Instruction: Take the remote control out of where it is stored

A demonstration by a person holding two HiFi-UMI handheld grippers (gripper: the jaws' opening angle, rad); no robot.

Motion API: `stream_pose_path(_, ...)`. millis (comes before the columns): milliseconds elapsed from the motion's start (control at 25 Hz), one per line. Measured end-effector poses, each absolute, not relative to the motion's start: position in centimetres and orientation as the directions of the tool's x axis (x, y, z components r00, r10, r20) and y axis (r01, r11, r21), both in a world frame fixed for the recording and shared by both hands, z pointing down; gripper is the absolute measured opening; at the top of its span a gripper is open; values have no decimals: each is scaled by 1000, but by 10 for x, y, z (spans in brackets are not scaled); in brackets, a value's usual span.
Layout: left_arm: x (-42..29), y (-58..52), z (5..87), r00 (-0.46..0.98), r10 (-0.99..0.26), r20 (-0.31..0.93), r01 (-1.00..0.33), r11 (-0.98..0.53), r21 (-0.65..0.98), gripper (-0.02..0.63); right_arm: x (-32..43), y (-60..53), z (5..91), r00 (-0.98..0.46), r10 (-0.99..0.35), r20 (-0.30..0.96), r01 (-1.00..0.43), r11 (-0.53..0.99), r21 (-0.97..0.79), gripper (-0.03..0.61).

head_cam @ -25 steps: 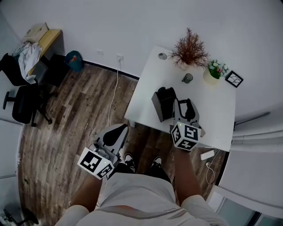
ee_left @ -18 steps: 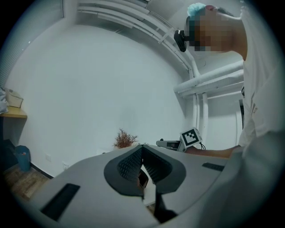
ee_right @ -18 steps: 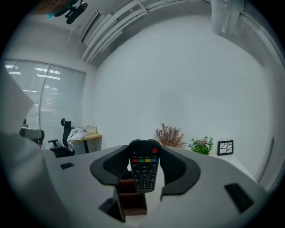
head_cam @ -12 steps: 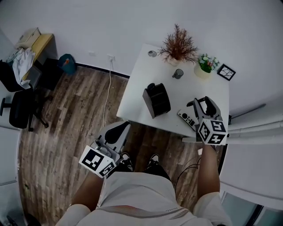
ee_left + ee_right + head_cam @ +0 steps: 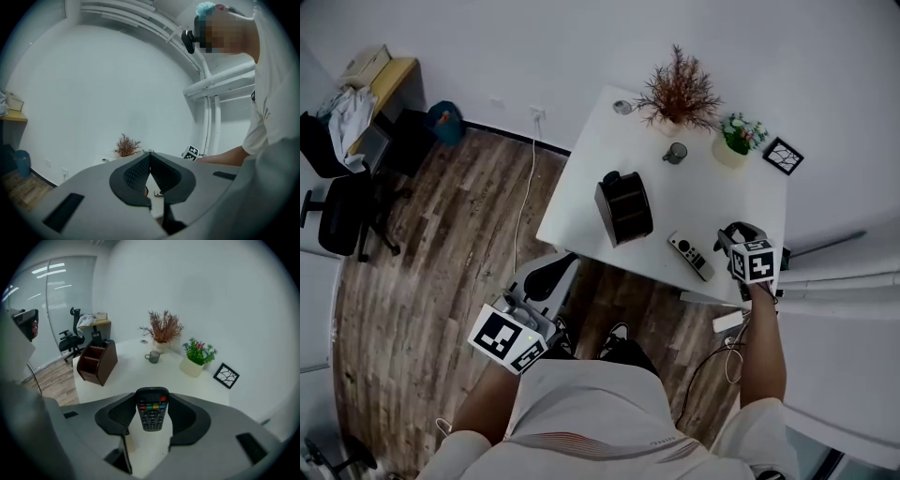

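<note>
Behind left hand-held gripper [image 5: 149, 154], table [image 5: 153, 185] obscured

white walls [image 5: 534, 37], wood floor [image 5: 422, 253], white table [image 5: 703, 197], blk chair [image 5: 342, 220] & desk [image 5: 394, 80] left

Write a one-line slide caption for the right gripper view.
Open right tool with the black button-covered remote control lying between its jaws on the white table, brown wooden organiser box beyond.
</note>
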State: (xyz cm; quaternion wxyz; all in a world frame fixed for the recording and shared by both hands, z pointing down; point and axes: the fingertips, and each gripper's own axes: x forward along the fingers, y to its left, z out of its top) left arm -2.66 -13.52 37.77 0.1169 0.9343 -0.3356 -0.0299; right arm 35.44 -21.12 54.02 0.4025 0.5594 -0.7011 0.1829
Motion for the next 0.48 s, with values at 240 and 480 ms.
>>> stream_pose_path(240,-12,-139,381,754,-656,28,-642,-728,240,8,361,-214,583,-62,-493,868,-887,426,178,222)
stream_pose_path(480,-4,-143,386,733,-679,38,-666,-706,242,8,349,-228,609,-45,-347,937,-831,533,158,222)
